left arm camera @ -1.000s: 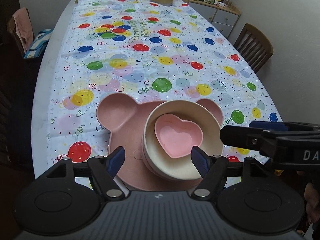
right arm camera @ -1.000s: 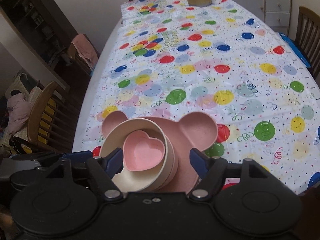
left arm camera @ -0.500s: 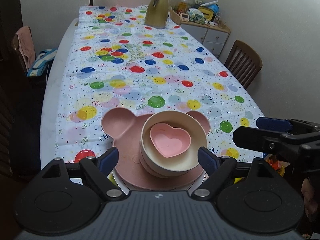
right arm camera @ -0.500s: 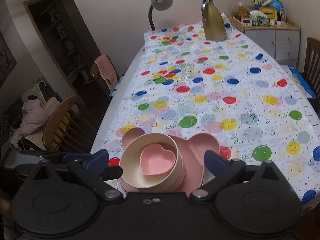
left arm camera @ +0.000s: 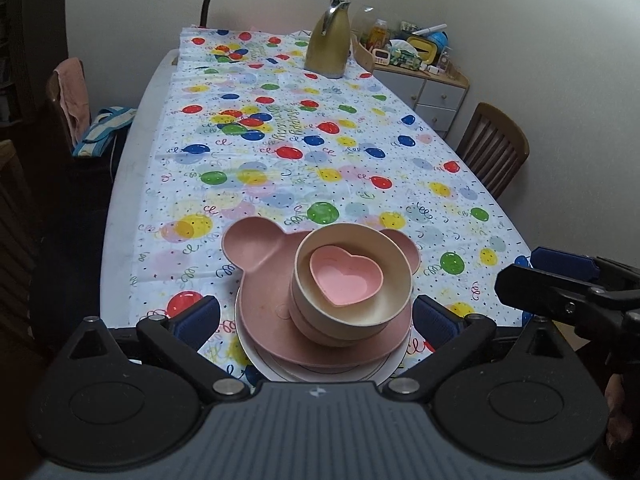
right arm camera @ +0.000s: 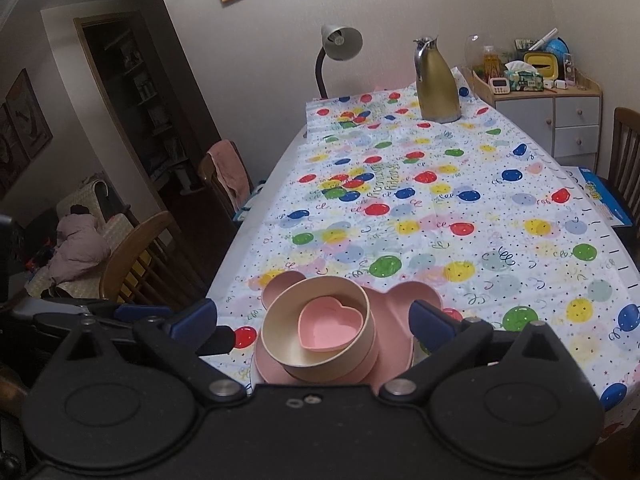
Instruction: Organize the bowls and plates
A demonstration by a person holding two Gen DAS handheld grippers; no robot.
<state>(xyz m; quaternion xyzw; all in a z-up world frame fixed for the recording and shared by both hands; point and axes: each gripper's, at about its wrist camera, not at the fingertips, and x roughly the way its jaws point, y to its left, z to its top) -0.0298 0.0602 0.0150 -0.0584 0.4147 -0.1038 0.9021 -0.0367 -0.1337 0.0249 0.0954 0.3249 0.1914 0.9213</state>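
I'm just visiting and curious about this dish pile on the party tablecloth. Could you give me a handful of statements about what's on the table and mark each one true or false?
1. The pink heart-shaped bowl sits inside the cream round bowl. True.
2. The bear-shaped pink plate lies on top of the bowls. False: it lies beneath them, with a white plate under it.
3. The left claw is open, its fingers either side of the stack and gripping nothing. True.
4. The gold jug stands right beside the stack. False: it stands at the table's far end.
5. The right claw is clamped on the heart bowl. False: it is open and holds nothing.
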